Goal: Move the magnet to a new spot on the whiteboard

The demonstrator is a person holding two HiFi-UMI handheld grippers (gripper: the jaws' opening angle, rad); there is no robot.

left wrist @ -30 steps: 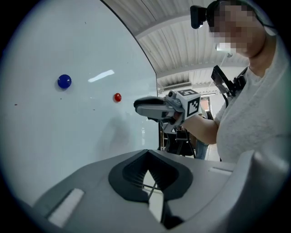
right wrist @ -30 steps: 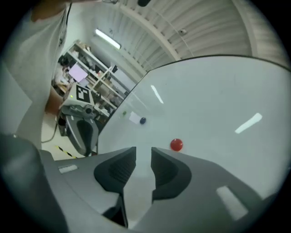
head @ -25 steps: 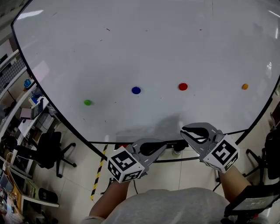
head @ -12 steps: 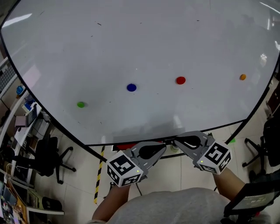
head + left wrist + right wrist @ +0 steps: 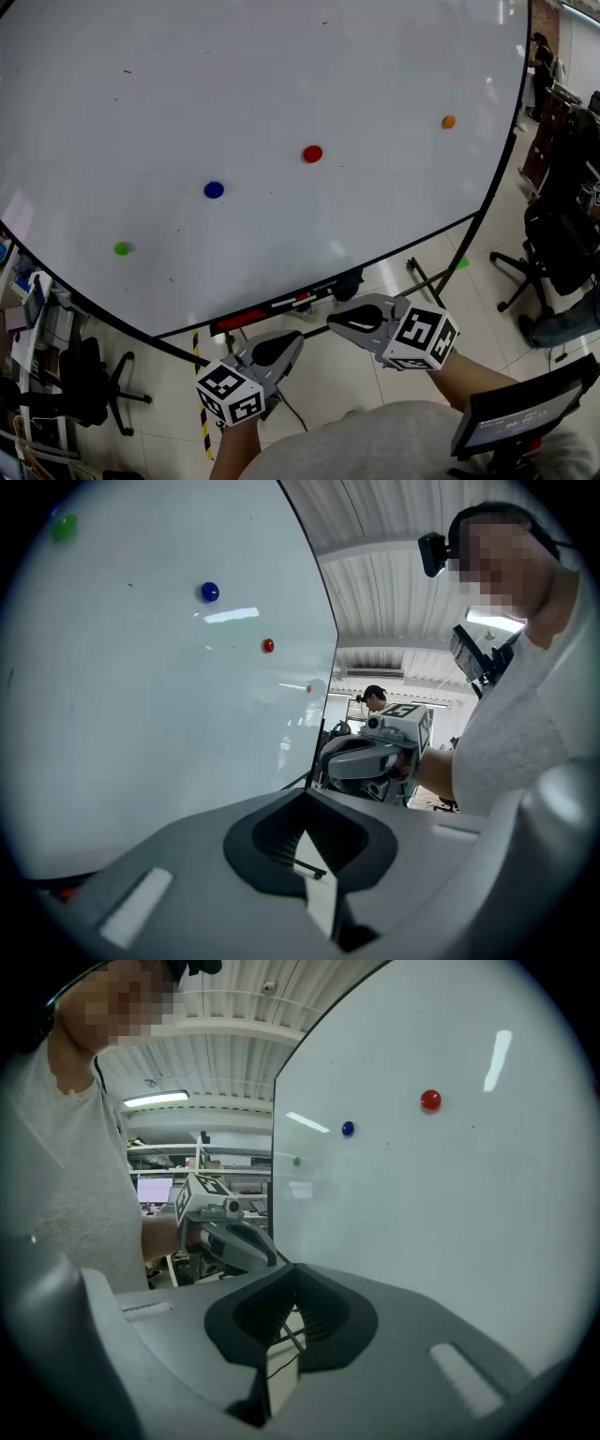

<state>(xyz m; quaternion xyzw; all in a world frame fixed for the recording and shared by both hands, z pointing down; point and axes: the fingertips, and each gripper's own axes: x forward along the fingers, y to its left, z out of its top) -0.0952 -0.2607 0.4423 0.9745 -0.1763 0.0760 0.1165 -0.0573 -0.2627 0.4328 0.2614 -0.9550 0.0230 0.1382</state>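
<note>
We held the left gripper [image 5: 292, 339] and right gripper [image 5: 336, 323] low beneath the white whiteboard [image 5: 281, 75], fingers pressed together on nothing, with the small round red magnet [image 5: 312, 154] stuck mid-board; by our judgement no grasp had begun, and the next move needed a raised reach with fingers spread.

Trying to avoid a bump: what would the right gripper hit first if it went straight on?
Probably the left gripper, close ahead, slightly left of that line; depth unclear, it might just pass.

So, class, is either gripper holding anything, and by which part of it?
Nothing is held. The left gripper and the right gripper both have their jaws shut together with nothing between them, and both are below the lower edge of the whiteboard.
</note>
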